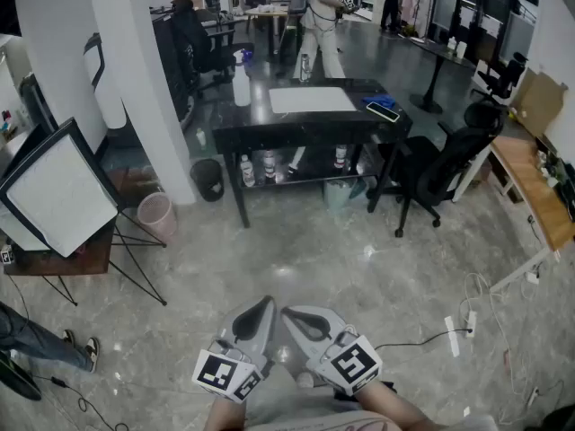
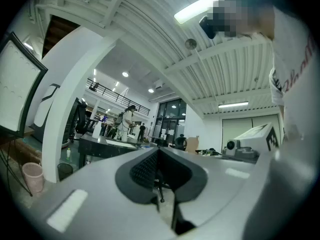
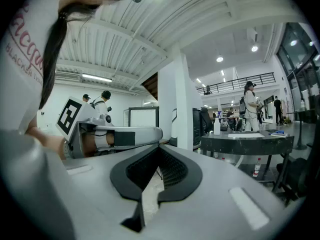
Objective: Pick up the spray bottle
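The spray bottle [image 1: 241, 86], white and upright, stands on the left end of a black table [image 1: 269, 129] across the room. In the right gripper view the spray bottle [image 3: 217, 126] shows small on that table's left end; in the left gripper view it [image 2: 96, 129] is a faint white shape. Both grippers sit low in the head view, close to my body and far from the bottle. My left gripper [image 1: 266, 303] [image 2: 159, 151] is shut and empty. My right gripper [image 1: 289, 313] [image 3: 160, 149] also has its tips together, with nothing between them.
A white sheet [image 1: 312, 100] and a dark phone [image 1: 384, 111] lie on the table; bottles [image 1: 247, 171] stand on its lower shelf. A black chair [image 1: 431, 173] is at its right, a pillar [image 1: 135, 61], black bin [image 1: 207, 178], pink bin [image 1: 156, 215] and white panel [image 1: 54, 191] at left. Cables [image 1: 452, 335] lie on the floor.
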`<state>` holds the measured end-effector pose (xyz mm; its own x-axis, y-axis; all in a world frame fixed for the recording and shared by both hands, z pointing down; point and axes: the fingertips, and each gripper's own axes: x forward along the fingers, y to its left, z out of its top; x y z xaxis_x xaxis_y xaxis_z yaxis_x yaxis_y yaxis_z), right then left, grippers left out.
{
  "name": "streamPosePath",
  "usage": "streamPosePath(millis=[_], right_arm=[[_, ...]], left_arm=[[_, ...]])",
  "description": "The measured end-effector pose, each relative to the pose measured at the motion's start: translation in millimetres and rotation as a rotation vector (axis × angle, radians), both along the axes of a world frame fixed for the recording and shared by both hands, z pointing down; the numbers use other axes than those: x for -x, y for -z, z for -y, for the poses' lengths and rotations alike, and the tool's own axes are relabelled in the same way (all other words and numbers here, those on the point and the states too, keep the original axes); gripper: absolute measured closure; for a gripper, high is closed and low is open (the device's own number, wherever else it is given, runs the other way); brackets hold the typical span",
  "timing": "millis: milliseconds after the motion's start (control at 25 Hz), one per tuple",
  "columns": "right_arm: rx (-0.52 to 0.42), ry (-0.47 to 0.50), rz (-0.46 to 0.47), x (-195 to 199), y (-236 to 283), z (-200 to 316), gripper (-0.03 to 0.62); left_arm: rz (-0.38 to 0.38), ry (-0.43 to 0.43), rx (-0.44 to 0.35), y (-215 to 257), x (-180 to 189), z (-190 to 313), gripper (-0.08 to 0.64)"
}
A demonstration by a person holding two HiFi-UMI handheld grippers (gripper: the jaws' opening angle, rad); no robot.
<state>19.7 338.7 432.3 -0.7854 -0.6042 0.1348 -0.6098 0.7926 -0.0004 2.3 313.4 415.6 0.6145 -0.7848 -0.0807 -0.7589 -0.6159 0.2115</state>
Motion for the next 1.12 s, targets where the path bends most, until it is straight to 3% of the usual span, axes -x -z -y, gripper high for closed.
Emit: streamPosePath(millis=[280, 720, 1120], right_arm=[[-0.025, 0.017, 0.008, -13.6, 10.4, -23.4, 0.597], [-0.03, 0.069, -0.037, -17.5, 3.2, -39.6, 0.595], [-0.02, 0.043, -0.044, -13.2, -2.5, 12.3, 0.595]], left_arm=[[0.011, 0.066, 0.021, 2.0, -2.6, -15.9, 0.56], [0.022, 0.073, 0.031, -1.3, -8.4, -28.8, 0.56], [0.024, 0.071, 0.025, -1.6, 2.9, 25.7, 0.56]])
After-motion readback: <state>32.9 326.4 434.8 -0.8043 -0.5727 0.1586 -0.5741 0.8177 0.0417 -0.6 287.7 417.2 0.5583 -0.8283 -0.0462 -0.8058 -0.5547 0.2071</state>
